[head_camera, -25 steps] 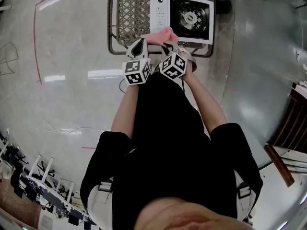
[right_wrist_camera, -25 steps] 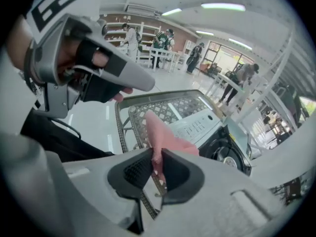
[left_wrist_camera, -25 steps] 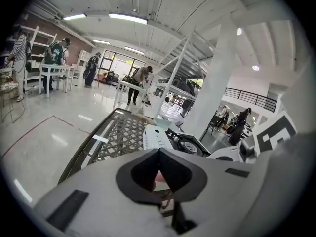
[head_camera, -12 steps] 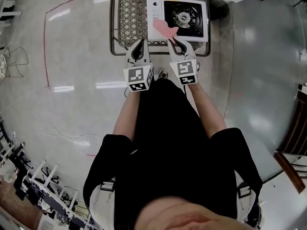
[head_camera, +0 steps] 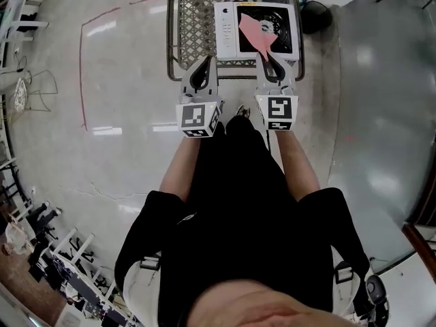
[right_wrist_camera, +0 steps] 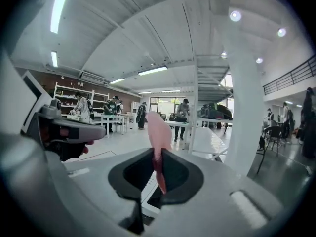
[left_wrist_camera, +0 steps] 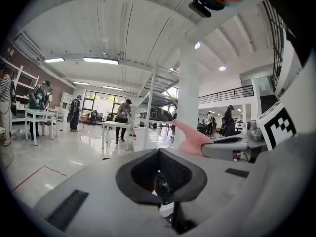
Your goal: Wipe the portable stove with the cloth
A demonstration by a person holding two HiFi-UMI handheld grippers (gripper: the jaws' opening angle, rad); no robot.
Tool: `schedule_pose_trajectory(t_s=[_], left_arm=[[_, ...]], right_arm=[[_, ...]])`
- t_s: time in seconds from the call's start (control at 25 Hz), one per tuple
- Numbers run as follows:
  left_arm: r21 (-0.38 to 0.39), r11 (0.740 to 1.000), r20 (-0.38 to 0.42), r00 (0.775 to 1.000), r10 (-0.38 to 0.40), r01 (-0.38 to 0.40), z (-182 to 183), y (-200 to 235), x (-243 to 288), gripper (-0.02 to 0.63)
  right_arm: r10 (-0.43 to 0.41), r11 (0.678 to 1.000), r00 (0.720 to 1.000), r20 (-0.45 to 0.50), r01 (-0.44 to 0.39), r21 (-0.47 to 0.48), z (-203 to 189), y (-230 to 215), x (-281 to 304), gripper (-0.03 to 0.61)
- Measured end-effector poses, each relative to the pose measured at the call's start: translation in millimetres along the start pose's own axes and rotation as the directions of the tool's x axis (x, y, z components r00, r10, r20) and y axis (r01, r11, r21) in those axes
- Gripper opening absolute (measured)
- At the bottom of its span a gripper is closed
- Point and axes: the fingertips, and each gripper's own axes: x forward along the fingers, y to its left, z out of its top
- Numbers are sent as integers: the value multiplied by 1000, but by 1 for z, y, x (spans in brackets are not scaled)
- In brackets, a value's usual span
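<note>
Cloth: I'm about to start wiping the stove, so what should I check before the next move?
1. Cloth clamped in right gripper jaws: ok.
2. Left gripper empty, jaws together: ok.
3. Portable stove flat on wire cart: ok.
4. Cloth touching stove: not ok, it is held in the air.
5. Stove off and cool: cannot tell.
</note>
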Motion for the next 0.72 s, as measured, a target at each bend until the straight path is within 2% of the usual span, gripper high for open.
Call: schedule_pose_trajectory(t_s=[0.24, 0.4, 0.6, 0.72], left_arm=[[31, 999, -10, 1000, -12, 12, 2, 1, -13, 0], [32, 998, 33, 998, -46, 45, 19, 10, -27, 0], [67, 995, 53, 996, -74, 71, 35, 30, -55, 0], [40, 994, 63, 993, -100, 97, 43, 35, -70, 0]], right_arm=[[-45, 999, 999, -6, 46, 25, -1, 4, -10, 35], [-86, 996, 996, -8, 86, 14, 4, 19, -14, 35], [-143, 990, 990, 15, 143, 5, 24, 54, -30, 35], [-185, 983, 982, 38, 184, 13, 42, 67, -47, 35]])
